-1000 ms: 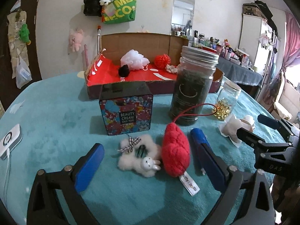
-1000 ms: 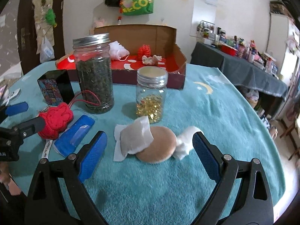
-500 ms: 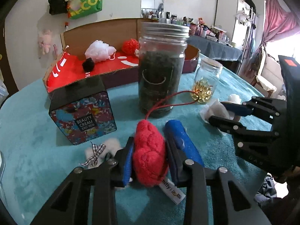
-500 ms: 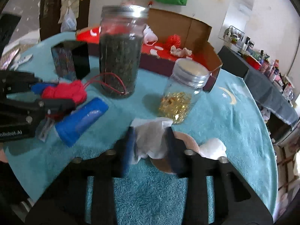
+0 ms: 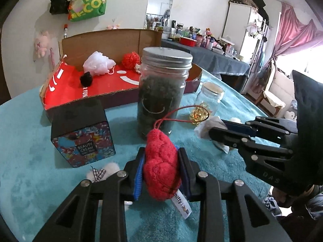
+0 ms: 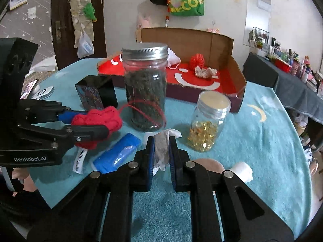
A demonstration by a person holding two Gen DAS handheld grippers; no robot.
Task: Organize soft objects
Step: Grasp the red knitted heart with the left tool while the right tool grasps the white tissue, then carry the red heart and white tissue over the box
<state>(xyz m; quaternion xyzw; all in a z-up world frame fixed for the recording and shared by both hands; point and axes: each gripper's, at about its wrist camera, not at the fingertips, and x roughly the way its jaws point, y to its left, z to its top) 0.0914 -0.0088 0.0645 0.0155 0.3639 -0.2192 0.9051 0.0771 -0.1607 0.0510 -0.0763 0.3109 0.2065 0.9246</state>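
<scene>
My left gripper (image 5: pixel 161 161) is shut on a red knitted heart (image 5: pixel 160 167) with a red cord loop, lifted above the teal table; it also shows in the right wrist view (image 6: pixel 97 123). My right gripper (image 6: pixel 161 151) is shut on a white cloth pad (image 6: pixel 162 147), seen from the side in the left wrist view (image 5: pixel 210 128). A cardboard box with a red lining (image 5: pixel 97 88) stands at the back and holds a white pouf (image 5: pixel 99 63), a red pompom (image 5: pixel 131 59) and a black pompom (image 5: pixel 86 79). A white fluffy toy (image 5: pixel 105 171) lies by the left fingers.
A tall jar of dark leaves (image 5: pixel 161 94) and a small jar of gold pieces (image 6: pixel 208 123) stand between the grippers and the box. A Beauty Cream tin (image 5: pixel 82 133) is at the left. A blue roll (image 6: pixel 117 153), a tan round pad (image 6: pixel 210 163) and a white roll (image 6: pixel 243 170) lie on the table.
Both grippers went from open to shut: the left closed on the red heart and lifted it, the right closed on the white cloth pad and raised it off the tan pad.
</scene>
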